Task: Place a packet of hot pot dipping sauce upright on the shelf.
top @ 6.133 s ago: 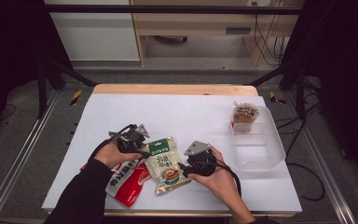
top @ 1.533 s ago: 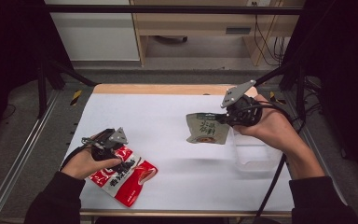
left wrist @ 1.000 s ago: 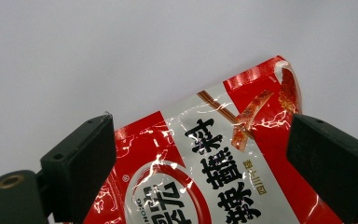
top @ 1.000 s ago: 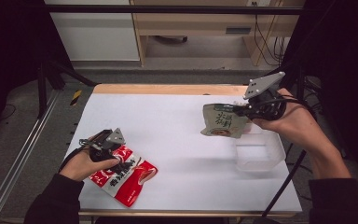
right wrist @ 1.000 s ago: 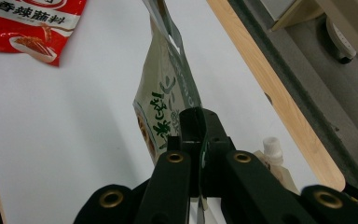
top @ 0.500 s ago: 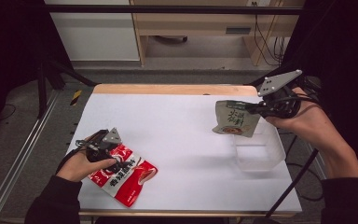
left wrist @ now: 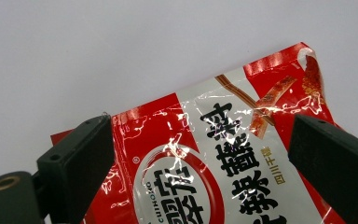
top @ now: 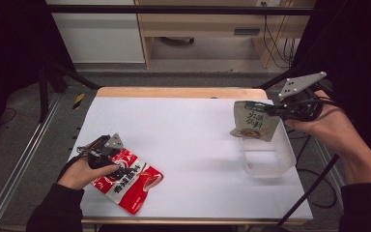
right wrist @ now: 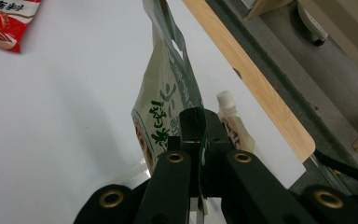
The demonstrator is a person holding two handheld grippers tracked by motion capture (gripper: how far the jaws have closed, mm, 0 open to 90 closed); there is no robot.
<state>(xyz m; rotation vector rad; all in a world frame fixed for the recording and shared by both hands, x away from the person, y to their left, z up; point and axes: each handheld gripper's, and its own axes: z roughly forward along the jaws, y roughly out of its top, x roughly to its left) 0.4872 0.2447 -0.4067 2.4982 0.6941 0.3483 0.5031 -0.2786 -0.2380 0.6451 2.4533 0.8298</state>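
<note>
We held the right gripper (top: 270,109) clamped on the pale green foil pouch (top: 251,121) at three o'clock, above the clear plastic tub (top: 266,162). Our left gripper (top: 83,151), jaws wide, straddled the red foil packet (top: 128,181) at eight o'clock.

- The place looked like a lab recording bay, not a home.
- A white-topped table (top: 183,145) with a wooden edge stood inside black framing, dark curtains at nine and three o'clock.
- At twelve o'clock stood a plain cabinet (top: 96,31) and a wooden bench (top: 207,21); cables (top: 270,43) hung at one o'clock.
</note>
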